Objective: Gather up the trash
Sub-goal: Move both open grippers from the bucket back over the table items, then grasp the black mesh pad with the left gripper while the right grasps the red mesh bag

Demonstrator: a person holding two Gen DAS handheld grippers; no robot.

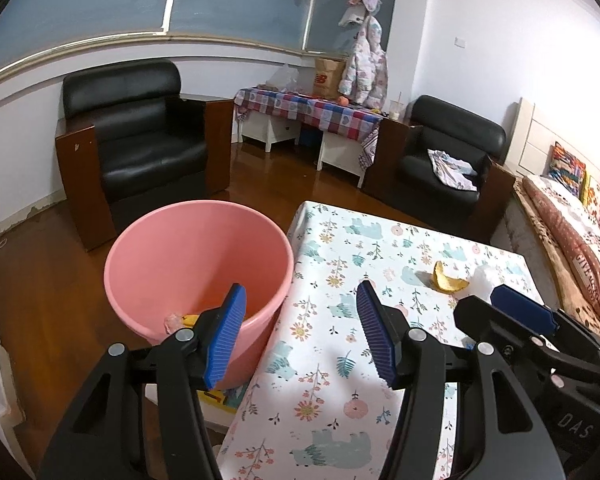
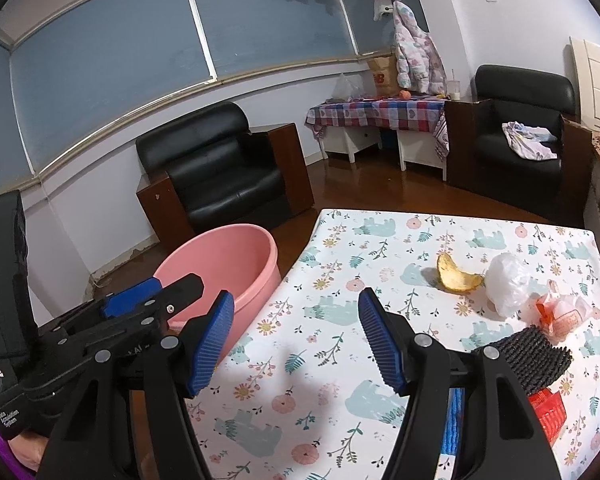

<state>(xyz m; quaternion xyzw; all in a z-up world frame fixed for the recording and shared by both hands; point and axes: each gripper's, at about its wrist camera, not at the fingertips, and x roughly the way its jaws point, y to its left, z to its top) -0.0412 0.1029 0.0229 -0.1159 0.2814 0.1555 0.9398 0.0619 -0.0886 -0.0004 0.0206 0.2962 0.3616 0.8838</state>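
Observation:
A pink bucket stands on the floor left of the table, with a few scraps at its bottom; it also shows in the right wrist view. On the floral tablecloth lie a yellow peel, a crumpled white plastic bag and an orange-and-clear wrapper. The peel also shows in the left wrist view. My left gripper is open and empty, over the bucket's rim and the table's left edge. My right gripper is open and empty above the table's left part.
Two black armchairs stand on the wooden floor behind. A checked-cloth side table stands between them. A bed lies right of the table. A black woven item and a red object lie near the table's right front.

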